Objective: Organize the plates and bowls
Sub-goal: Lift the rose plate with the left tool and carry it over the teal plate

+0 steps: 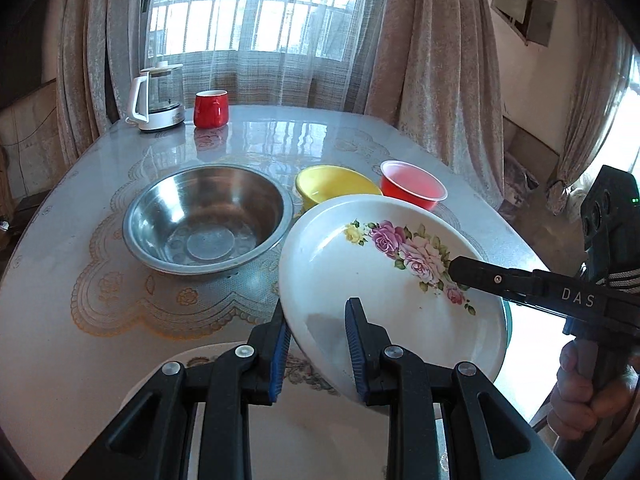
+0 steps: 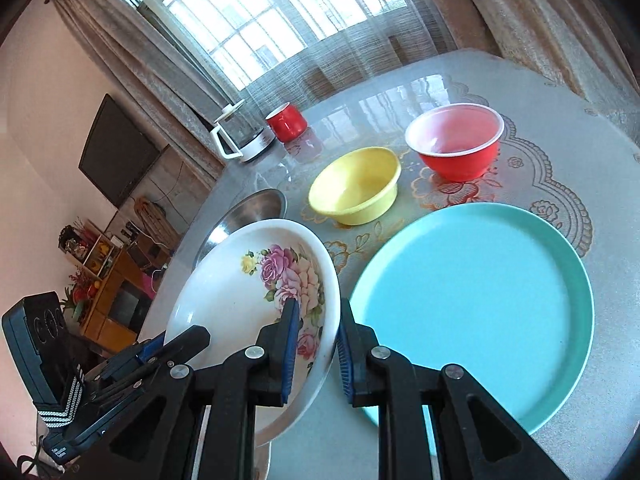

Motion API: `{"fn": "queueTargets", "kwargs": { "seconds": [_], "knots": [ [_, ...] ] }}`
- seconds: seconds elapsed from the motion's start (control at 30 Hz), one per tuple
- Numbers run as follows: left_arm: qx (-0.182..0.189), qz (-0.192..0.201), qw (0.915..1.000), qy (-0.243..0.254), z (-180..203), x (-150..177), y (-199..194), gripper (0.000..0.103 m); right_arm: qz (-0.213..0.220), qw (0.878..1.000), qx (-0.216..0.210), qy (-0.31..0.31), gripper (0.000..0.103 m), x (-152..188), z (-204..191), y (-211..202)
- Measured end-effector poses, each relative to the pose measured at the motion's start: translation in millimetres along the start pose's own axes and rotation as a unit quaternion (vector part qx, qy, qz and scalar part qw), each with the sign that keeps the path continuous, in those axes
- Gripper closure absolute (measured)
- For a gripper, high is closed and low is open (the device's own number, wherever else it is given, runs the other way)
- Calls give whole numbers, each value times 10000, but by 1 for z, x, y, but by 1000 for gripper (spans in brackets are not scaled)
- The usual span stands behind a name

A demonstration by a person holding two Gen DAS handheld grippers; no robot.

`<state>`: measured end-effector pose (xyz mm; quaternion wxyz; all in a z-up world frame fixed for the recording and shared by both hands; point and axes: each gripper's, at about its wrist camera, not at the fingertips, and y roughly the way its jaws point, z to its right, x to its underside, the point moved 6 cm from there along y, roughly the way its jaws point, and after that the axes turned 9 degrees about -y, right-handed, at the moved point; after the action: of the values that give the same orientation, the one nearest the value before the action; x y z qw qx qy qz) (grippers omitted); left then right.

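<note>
Holding item: floral plate (image 2: 256,280), tilted, rim pinched between both the left gripper (image 1: 318,344) and right gripper (image 2: 316,344) jaws. Beyond jaws, unsorted: teal plate (image 2: 480,292), yellow bowl (image 2: 356,186), red bowl (image 2: 456,140), steel bowl (image 1: 206,218). Progress: early; nothing stacked.
</note>
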<state>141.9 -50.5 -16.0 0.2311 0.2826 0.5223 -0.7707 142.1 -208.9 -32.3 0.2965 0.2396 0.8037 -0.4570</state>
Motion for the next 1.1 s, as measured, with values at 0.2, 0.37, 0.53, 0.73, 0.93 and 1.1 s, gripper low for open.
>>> {"fn": "queueTargets", "kwargs": {
  "seconds": [0.2, 0.37, 0.53, 0.73, 0.93, 1.1],
  "knots": [
    [58, -174, 9997, 176, 36, 8, 16, 76, 43, 9997, 152, 206, 84, 2, 37, -17],
    [72, -326, 9993, 166, 58, 12, 28, 76, 38, 9993, 267, 269, 84, 6, 61, -29],
    [44, -419, 9989, 181, 77, 15, 39, 76, 32, 9990, 307, 336, 84, 4, 81, -35],
    [11, -482, 9987, 178, 95, 16, 53, 76, 17, 9986, 315, 429, 84, 5, 104, -41],
    [-9, -535, 9984, 158, 105, 17, 63, 76, -33, 9983, 345, 477, 84, 5, 122, -43],
    [-34, -519, 9985, 164, 111, 15, 69, 76, -19, 9985, 346, 431, 84, 1, 129, -45]
  ]
}}
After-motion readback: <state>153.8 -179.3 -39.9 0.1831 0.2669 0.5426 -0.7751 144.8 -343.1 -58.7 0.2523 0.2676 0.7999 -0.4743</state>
